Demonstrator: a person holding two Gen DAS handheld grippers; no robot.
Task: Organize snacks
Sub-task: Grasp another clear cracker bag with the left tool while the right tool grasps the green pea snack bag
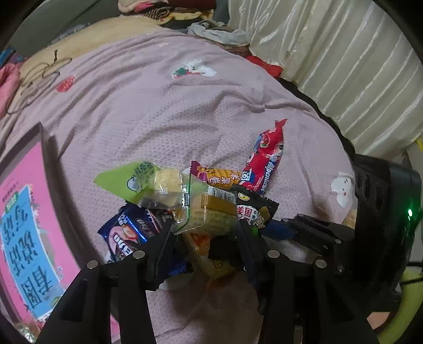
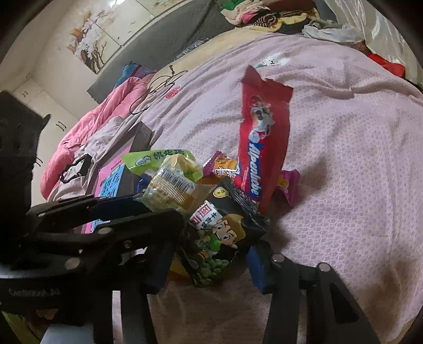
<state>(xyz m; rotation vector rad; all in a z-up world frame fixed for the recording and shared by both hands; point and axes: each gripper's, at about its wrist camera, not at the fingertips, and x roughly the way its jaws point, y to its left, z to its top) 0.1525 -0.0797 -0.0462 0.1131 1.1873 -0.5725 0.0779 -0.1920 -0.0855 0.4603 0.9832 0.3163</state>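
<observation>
A pile of snack packets lies on the pink bedspread [image 1: 158, 111]. It holds a red Alpenliebe pack [image 1: 264, 161] [image 2: 264, 143], a green packet [image 1: 124, 180] [image 2: 158, 158], a clear-wrapped golden cake [image 1: 211, 214] [image 2: 171, 188], a blue Oreo pack [image 1: 129, 232], an orange-purple packet [image 1: 214, 174] [image 2: 222, 166] and a black green-pea packet [image 1: 253, 209] [image 2: 219, 238]. My left gripper [image 1: 203, 246] is open, its fingers on either side of the golden cake and an orange packet below it. My right gripper [image 2: 208, 267] is open around the black pea packet's near end.
A pink and blue box [image 1: 26, 225] [image 2: 111, 182] with a dark rim stands left of the pile. Cream curtains [image 1: 343, 60] hang at the right. A pink quilt [image 2: 87, 132] and a heap of clothes [image 2: 264, 13] lie at the bed's far side.
</observation>
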